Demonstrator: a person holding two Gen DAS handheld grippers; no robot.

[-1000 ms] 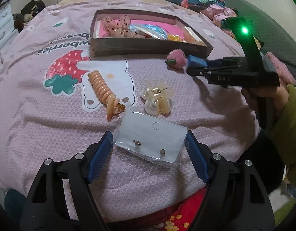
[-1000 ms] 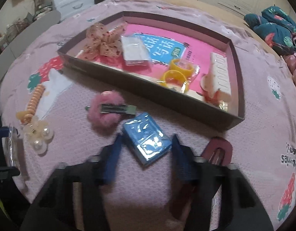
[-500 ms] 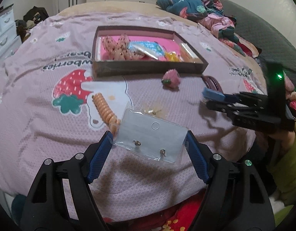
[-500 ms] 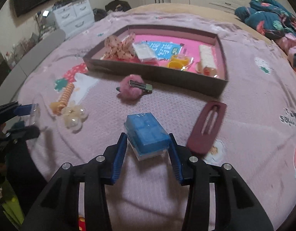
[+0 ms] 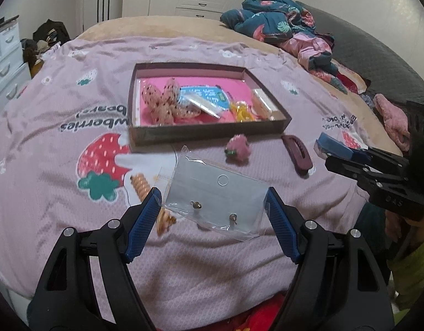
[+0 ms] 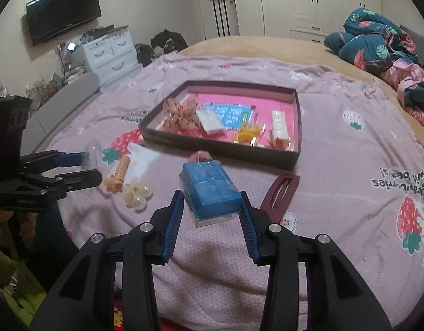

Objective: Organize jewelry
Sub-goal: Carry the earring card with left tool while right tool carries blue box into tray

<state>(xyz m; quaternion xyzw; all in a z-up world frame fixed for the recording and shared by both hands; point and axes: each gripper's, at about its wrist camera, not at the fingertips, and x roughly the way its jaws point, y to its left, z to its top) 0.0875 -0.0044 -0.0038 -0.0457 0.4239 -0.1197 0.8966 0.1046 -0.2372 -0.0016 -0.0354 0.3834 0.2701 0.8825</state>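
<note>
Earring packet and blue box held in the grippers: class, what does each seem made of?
Earring packet: seemingly clear glossy plastic film over a pale card; creases catch light, studs show through.
Blue box: probably rigid plastic, blue body under a clear shiny cover; edges look sharp, with glints.

A tray [image 6: 293, 127] sits mid-bed on the blanket [image 6: 349, 165], holding a bow [image 6: 181, 114] at its left end and a comb [image 6: 279, 129] at its right. Before it lie a barrette [image 6: 280, 190] (to the right), a pearl clip [image 6: 137, 193] and a coil tie [image 6: 118, 173], both to the left.
</note>
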